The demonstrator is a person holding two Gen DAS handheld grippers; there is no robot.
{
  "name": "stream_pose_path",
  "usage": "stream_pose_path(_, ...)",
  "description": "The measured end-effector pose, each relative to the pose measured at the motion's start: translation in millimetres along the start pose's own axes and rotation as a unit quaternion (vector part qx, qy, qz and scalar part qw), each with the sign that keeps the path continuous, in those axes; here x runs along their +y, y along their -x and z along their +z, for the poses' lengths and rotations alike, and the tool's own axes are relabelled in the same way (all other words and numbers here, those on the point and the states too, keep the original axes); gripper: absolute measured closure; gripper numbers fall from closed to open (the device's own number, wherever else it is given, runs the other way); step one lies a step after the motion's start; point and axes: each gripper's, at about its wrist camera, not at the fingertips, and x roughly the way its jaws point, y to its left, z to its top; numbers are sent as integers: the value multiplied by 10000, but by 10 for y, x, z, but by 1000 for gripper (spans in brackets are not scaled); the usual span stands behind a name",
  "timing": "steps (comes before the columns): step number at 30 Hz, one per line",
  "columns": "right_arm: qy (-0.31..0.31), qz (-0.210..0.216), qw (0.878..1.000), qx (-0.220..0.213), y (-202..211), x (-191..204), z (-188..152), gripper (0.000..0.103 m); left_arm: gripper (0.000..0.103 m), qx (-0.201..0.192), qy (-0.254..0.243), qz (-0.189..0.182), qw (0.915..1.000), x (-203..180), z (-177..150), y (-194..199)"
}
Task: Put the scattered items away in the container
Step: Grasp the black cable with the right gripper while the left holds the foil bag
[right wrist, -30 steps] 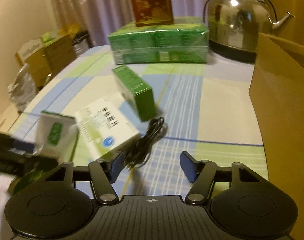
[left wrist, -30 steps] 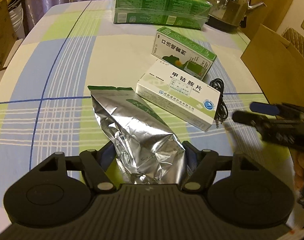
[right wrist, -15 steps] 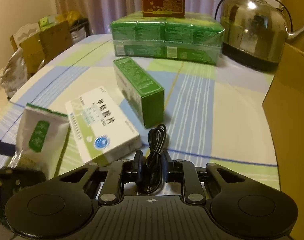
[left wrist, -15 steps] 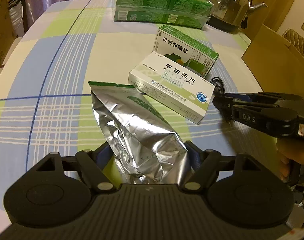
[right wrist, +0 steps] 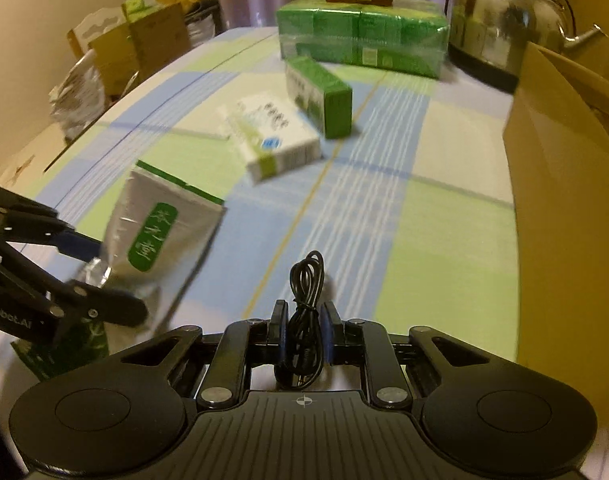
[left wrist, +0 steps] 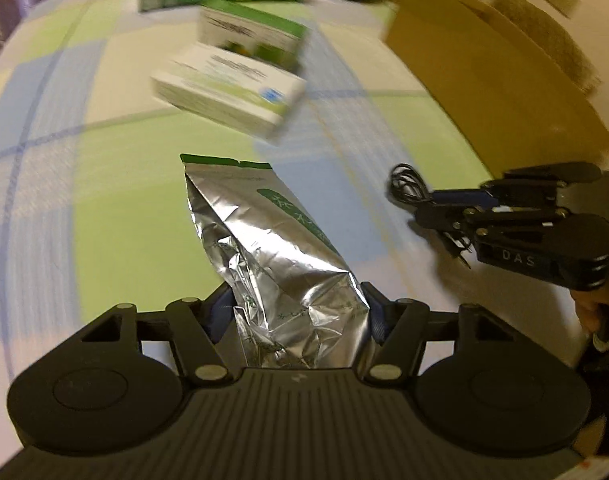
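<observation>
Left gripper [left wrist: 300, 312] pinches the lower end of a crinkled silver foil pouch with a green label [left wrist: 272, 248], held above the checked blue-green tablecloth [left wrist: 104, 184]. Right gripper [right wrist: 303, 330] is clamped on a coiled black cable [right wrist: 306, 280], also off the cloth. White medicine box [right wrist: 272, 136] and green carton [right wrist: 320, 88] lie on the table, left of the brown cardboard box [right wrist: 564, 200]
</observation>
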Motion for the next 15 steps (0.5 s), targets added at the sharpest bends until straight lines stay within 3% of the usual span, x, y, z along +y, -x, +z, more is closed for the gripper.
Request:
stream_pose_path(5,-251,92,9996,69,262,-6,-337,89,41,158,17,4,9999,-188,-162,44)
stream_pose_path(11,-608,271,9977,-122,373,-82,-494,87,34,260,174,294,9991,-262,-152,75)
stream_pose_path(15,-608,242,9977,-175,379,-116,-543,78,30,255,300,430,9983,-268,-141,56)
